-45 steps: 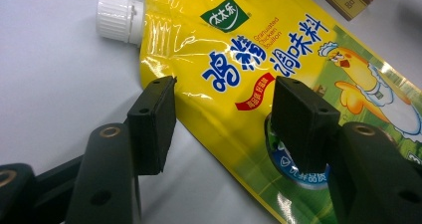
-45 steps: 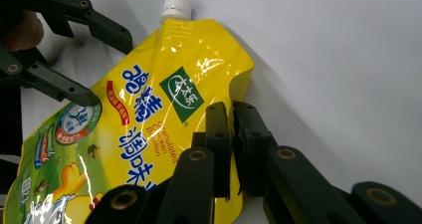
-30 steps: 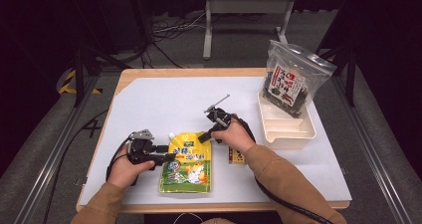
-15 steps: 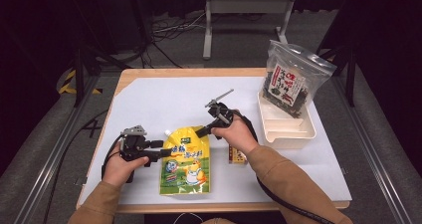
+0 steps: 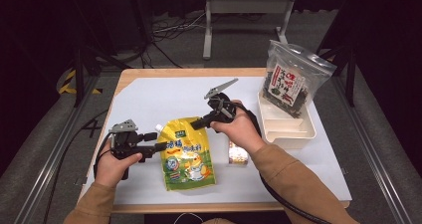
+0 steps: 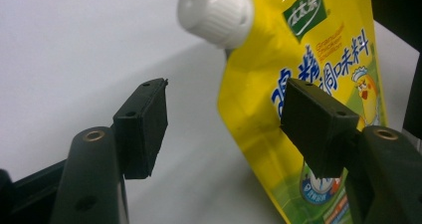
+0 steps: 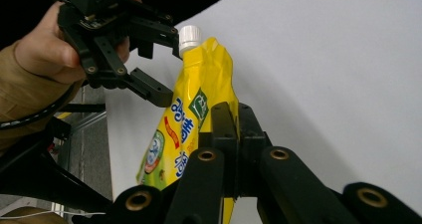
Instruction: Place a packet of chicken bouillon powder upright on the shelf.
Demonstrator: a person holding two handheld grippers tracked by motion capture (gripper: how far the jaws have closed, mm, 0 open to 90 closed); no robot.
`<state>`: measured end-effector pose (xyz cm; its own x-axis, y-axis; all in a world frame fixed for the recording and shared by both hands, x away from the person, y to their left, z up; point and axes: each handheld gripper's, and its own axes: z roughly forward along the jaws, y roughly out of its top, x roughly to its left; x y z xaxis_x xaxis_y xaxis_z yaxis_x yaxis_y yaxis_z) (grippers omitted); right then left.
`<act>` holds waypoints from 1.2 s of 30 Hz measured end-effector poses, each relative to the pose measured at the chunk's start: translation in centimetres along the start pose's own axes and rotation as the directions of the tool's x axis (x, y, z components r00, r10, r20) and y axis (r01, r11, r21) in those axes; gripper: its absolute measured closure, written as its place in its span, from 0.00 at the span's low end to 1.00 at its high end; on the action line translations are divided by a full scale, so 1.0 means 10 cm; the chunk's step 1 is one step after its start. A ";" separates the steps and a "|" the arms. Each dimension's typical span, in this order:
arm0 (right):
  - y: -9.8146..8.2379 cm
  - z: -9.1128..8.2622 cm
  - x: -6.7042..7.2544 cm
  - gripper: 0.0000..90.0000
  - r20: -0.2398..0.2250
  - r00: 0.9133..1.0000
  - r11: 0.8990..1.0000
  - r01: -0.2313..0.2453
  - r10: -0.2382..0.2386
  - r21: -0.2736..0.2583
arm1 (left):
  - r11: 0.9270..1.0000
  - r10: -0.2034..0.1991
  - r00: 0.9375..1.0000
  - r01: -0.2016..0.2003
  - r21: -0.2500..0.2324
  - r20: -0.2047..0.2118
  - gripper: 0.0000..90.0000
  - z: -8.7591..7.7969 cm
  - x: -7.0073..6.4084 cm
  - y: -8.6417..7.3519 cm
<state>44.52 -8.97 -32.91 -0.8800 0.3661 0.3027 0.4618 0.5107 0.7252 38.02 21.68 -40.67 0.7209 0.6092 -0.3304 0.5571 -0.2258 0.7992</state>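
Observation:
A yellow spout pouch (image 5: 186,154) with a white cap (image 6: 215,12) hangs tilted, its lower end on the white mat. My right gripper (image 5: 196,125) is shut on the pouch's upper edge and holds that end up; in the right gripper view its jaws (image 7: 231,114) meet on the yellow film (image 7: 199,94). My left gripper (image 5: 157,141) is at the pouch's left side below the cap. Its jaws (image 6: 224,87) have just been opening; the pouch's edge (image 6: 318,50) lies between them, and the pads (image 6: 142,127) do not press on it.
At the right of the table, a white tray (image 5: 288,132) holds a leaning clear bag of dark seaweed (image 5: 291,82). A small packet (image 5: 238,153) lies by the right forearm. The white mat (image 5: 149,97) covers most of the wooden table top.
The right gripper has risen with the pouch's top, which tilts the pouch up off the mat. The left gripper has lifted a little, shifted left, and its jaws stand wider.

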 end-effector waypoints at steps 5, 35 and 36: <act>0.10 -0.13 0.13 1.00 0.017 0.998 0.997 0.069 -0.068 -0.018 | 1.000 0.014 1.000 -0.014 -0.024 0.015 0.38 -0.04 -0.02 0.02; 0.27 -0.84 0.30 1.00 0.192 0.949 0.957 0.272 -0.250 -0.100 | 0.998 0.046 0.998 -0.045 -0.043 0.032 0.38 -0.03 0.00 0.00; 0.27 -0.86 0.30 1.00 0.193 0.949 0.957 0.273 -0.250 -0.103 | 0.998 0.041 0.999 -0.039 -0.042 0.034 0.38 -0.02 0.00 0.00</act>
<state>42.18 -13.22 -24.75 -0.9290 0.3698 -0.0134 0.1903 0.5085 0.8398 37.89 21.86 -40.56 0.7566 0.5733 -0.3145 0.5106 -0.2175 0.8319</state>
